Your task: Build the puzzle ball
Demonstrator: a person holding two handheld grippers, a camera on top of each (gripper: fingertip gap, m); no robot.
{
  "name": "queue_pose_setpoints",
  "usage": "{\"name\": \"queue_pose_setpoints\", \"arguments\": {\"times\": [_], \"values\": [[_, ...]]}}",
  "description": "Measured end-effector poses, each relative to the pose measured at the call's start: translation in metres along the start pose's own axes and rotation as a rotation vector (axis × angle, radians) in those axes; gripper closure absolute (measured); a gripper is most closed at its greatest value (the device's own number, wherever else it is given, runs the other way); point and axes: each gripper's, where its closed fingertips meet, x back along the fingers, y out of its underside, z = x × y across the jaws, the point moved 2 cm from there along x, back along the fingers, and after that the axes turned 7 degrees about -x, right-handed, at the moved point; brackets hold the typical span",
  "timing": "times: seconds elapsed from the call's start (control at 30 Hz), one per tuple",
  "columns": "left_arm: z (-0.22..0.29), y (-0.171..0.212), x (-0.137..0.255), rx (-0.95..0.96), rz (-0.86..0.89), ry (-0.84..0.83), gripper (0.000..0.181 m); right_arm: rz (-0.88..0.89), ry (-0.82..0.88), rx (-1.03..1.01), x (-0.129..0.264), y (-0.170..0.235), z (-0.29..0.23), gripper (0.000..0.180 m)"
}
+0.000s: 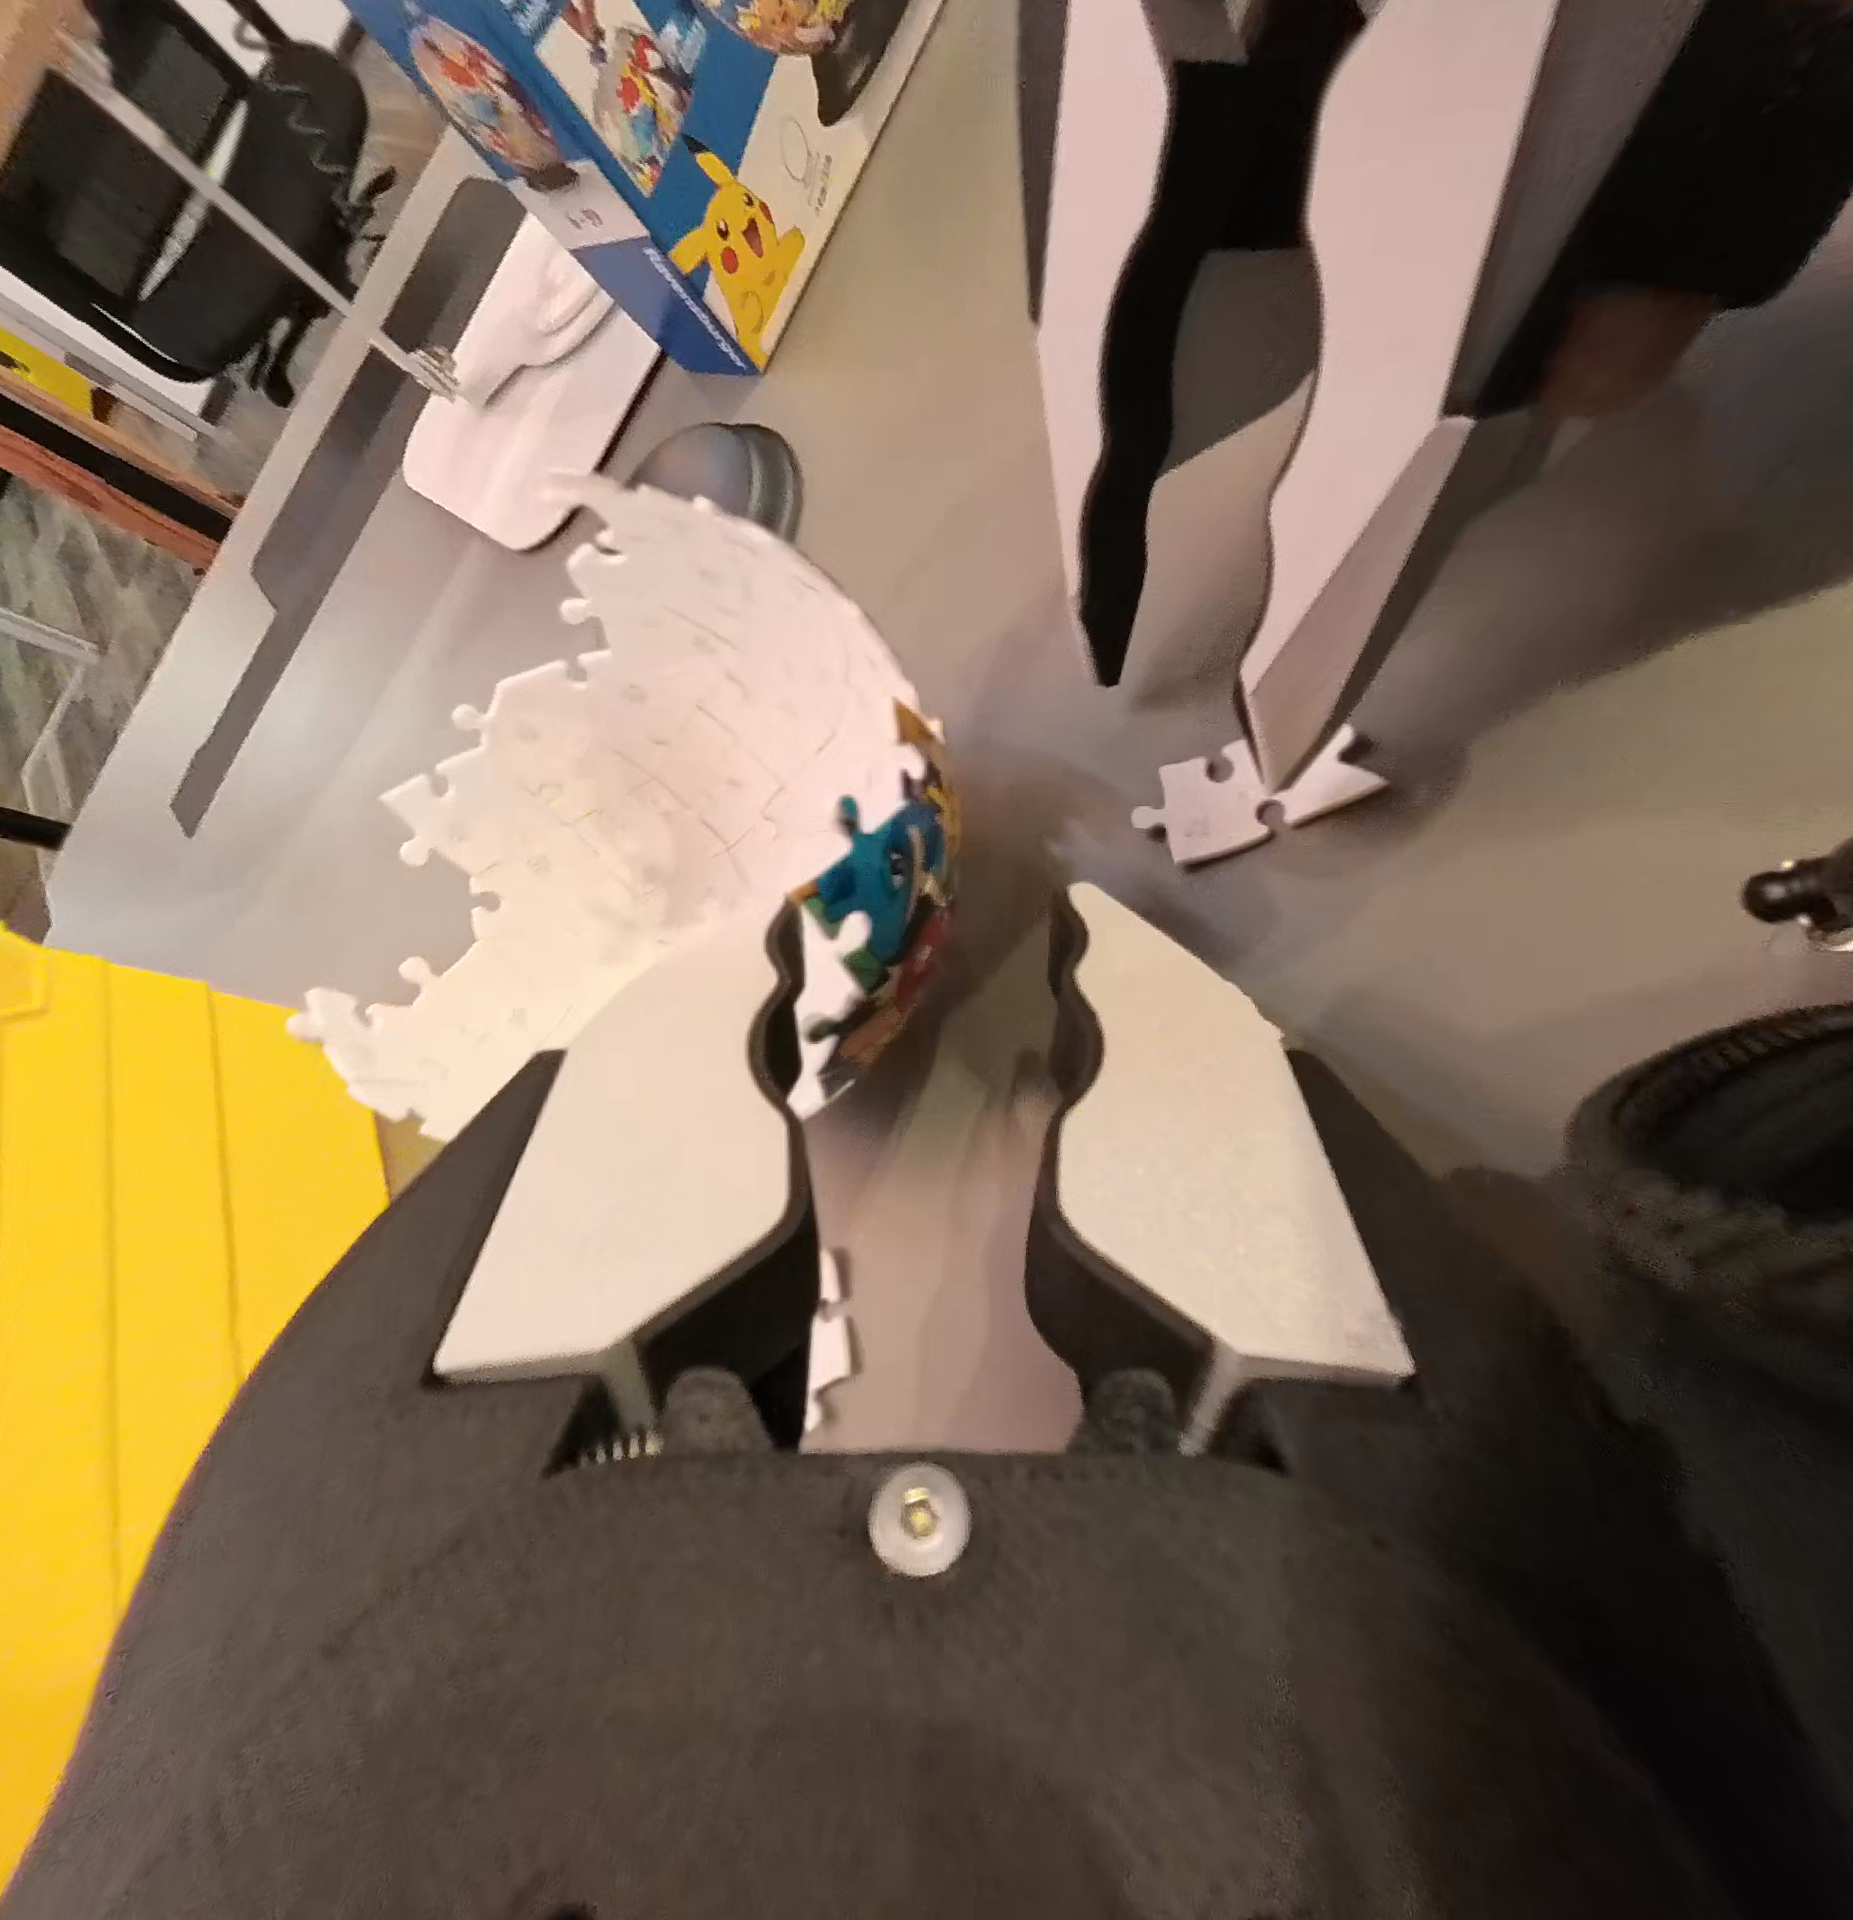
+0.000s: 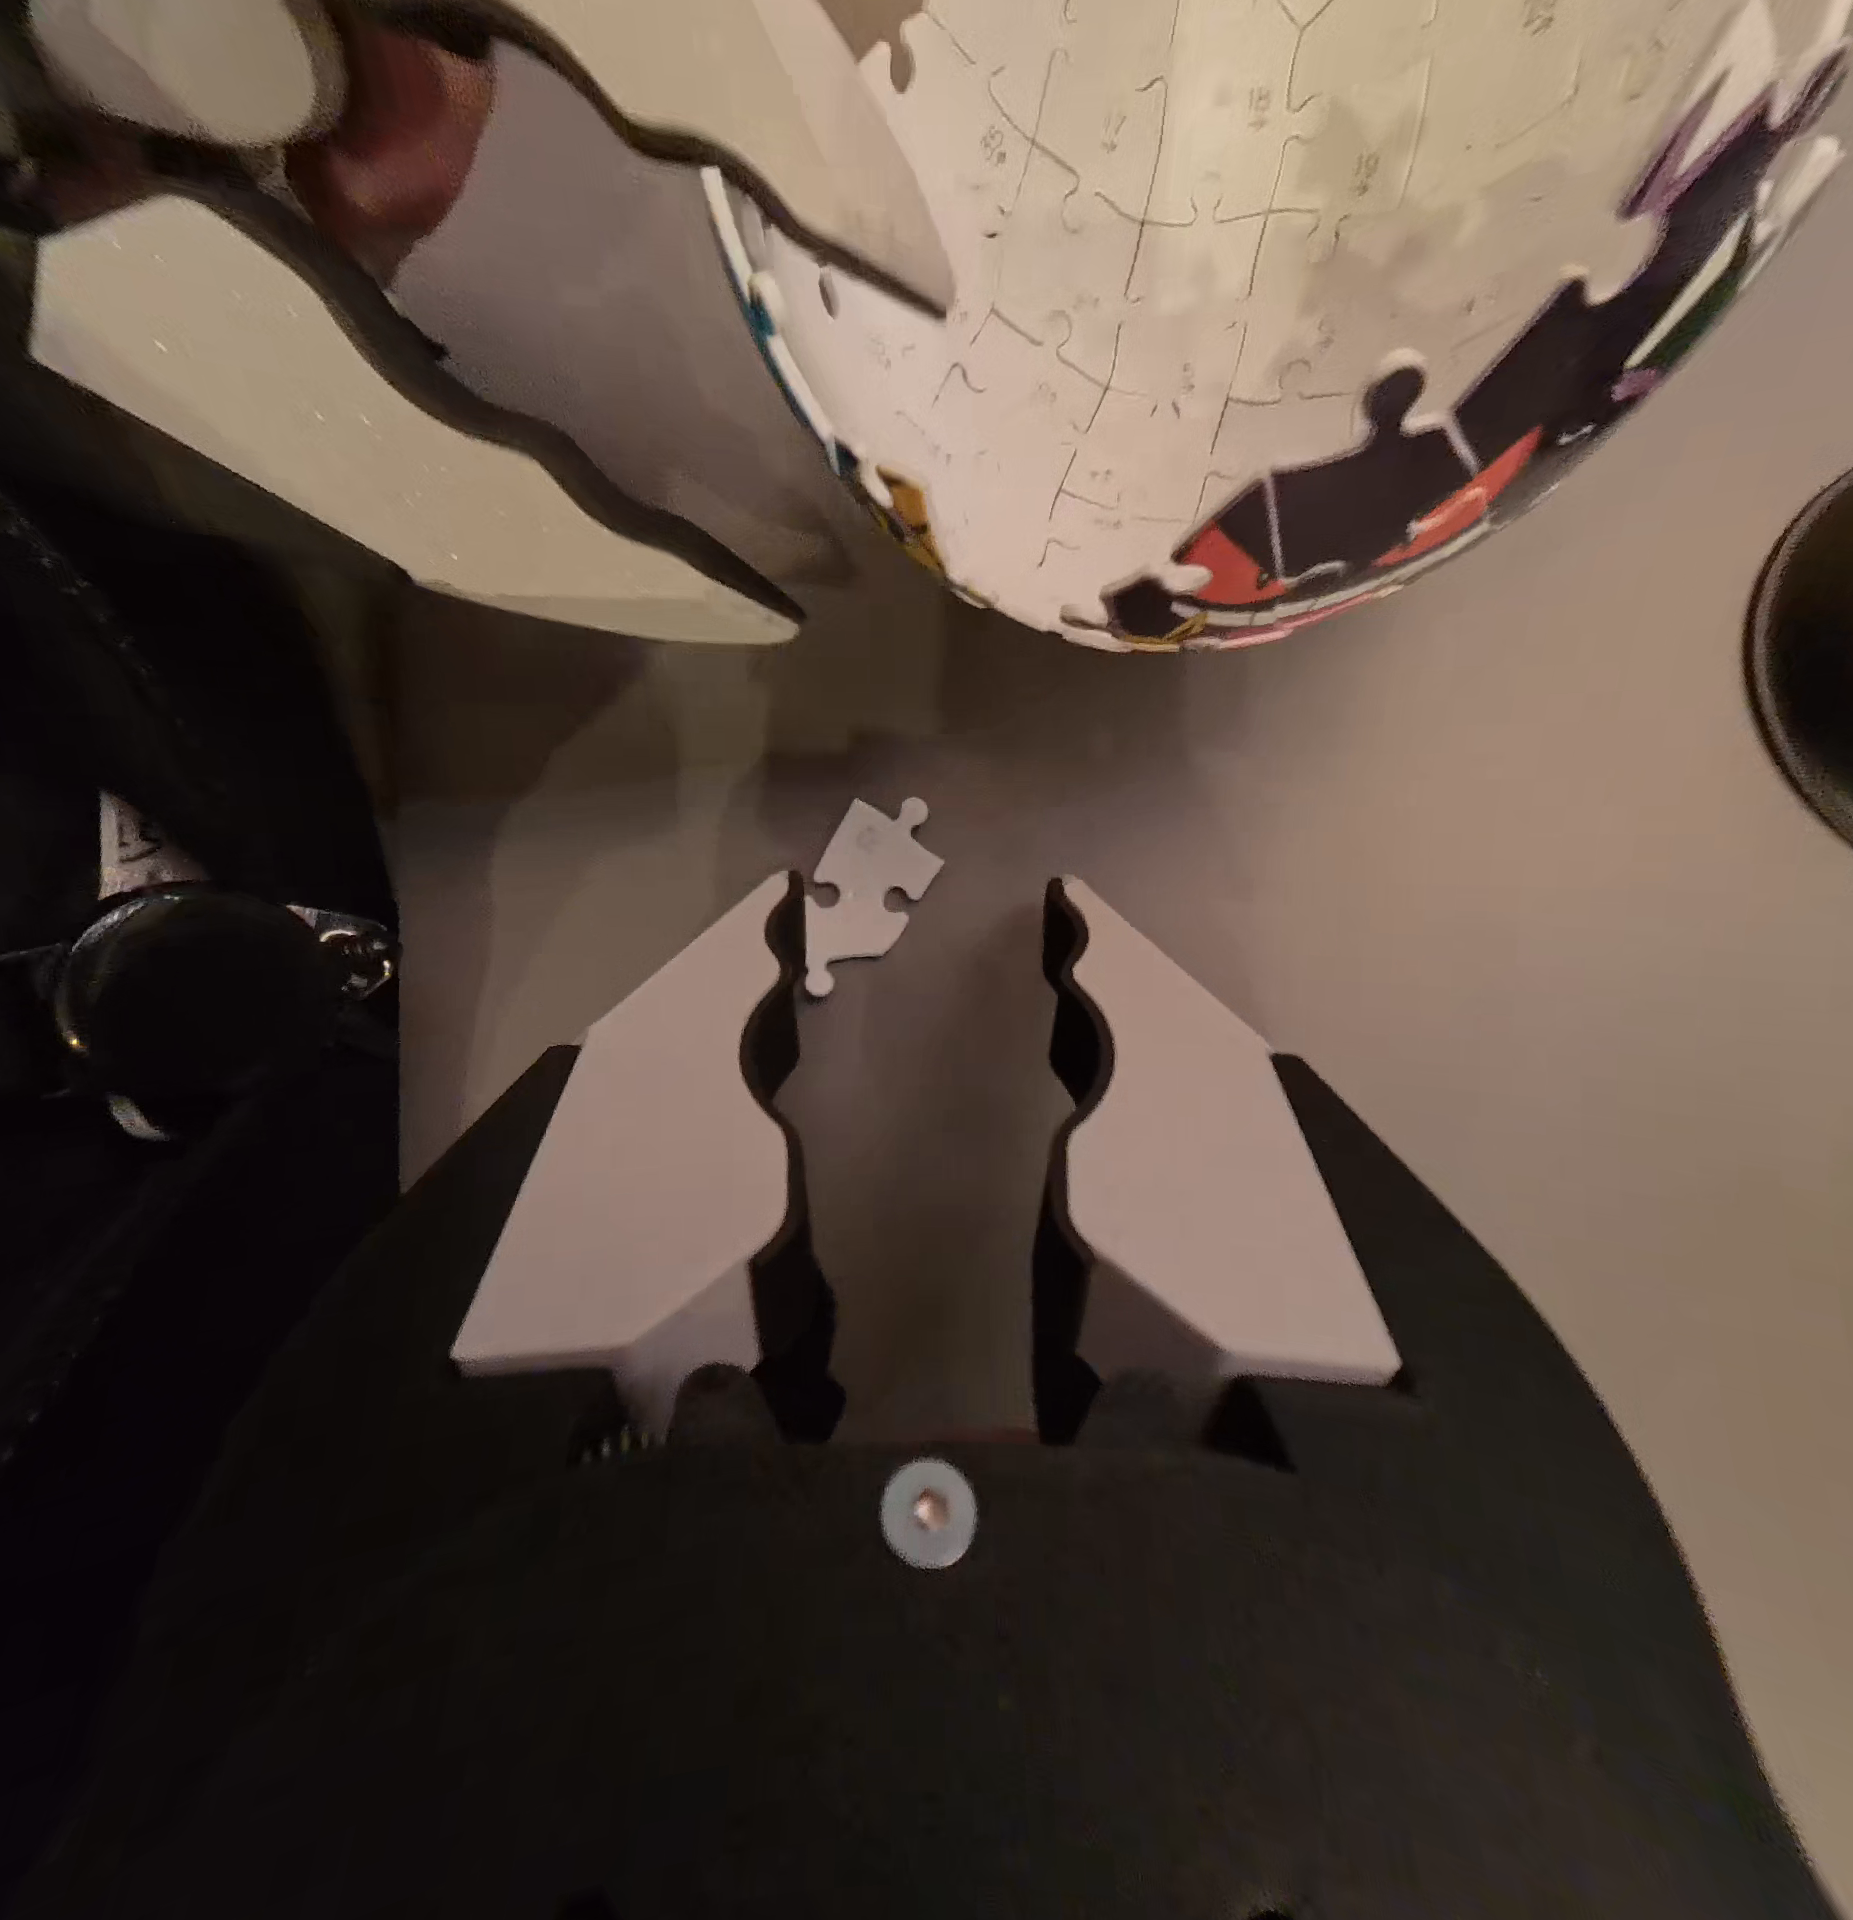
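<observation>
Both tools gape with nothing gripped: the left gripper (image 1: 922, 935) has its left finger against the half-built puzzle ball (image 1: 631, 831) on the grey table (image 1: 922, 499), the right gripper (image 2: 922, 914) straddling a loose puzzle piece (image 2: 875, 883) nearby.

A grey table (image 1: 932, 312) fills most of both views. Beyond its edge stand a black office chair (image 1: 278, 197) and a wooden desk (image 1: 101, 457) on patterned grey carpet (image 1: 60, 613). Lighting is warm.
</observation>
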Motion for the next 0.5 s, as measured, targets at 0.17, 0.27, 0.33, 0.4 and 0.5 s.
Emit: {"name": "queue_pose_setpoints", "arguments": {"times": [0.17, 0.27, 0.33, 0.4, 0.5], "values": [[-0.01, 0.001, 0.015, 0.01, 0.037, -0.02, 0.132, 0.008, 0.08, -0.044, 0.003, 0.0, -0.001, 0.136], [-0.015, 0.002, 0.024, 0.017, 0.057, -0.026, 0.13, 0.047, 0.116, -0.082, 0.009, -0.004, 0.0, 0.137], [-0.02, 0.001, 0.034, 0.036, 0.091, -0.027, 0.129, 0.073, 0.145, -0.101, 0.014, -0.005, 0.004, 0.138], [-0.026, 0.001, 0.044, 0.074, 0.125, -0.028, 0.128, 0.091, 0.175, -0.113, 0.019, -0.006, 0.008, 0.138], [-0.042, 0.007, 0.061, 0.167, 0.17, -0.038, 0.137, 0.12, 0.211, -0.13, 0.028, -0.006, 0.012, 0.138]]}}
